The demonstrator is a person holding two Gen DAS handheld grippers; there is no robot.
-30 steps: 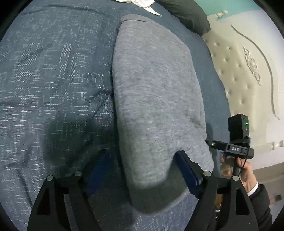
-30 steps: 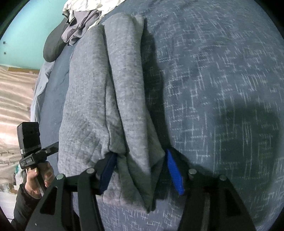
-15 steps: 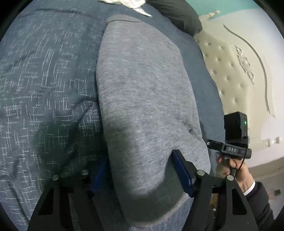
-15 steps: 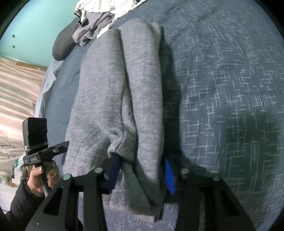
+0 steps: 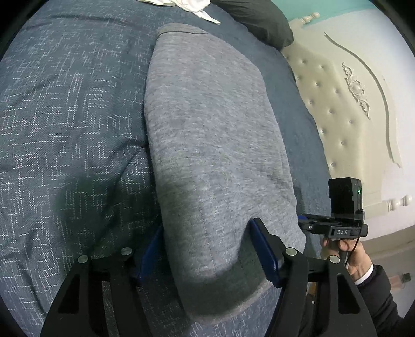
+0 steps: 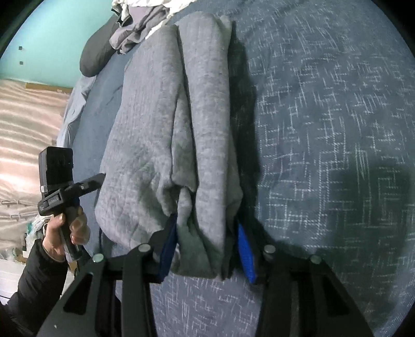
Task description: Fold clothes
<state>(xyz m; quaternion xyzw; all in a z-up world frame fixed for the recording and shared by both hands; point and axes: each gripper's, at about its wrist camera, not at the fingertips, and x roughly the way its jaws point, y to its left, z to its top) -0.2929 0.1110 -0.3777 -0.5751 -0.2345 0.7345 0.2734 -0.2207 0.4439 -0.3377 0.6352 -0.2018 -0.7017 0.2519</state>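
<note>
Gripping: my left gripper (image 5: 207, 248) clamps the near end of the folded grey garment (image 5: 212, 129); my right gripper (image 6: 205, 248) pinches its bunched corner, pads pressed in. Garment runs forward from both claws over the blue bedspread (image 5: 64, 116). Beyond: clothes pile (image 6: 140, 28), dark pillow (image 5: 259, 20). Rightward of the left claw: tufted headboard (image 5: 337, 103).

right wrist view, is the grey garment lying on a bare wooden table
No, the grey garment lies on a dark blue patterned bedspread on a bed.
</note>
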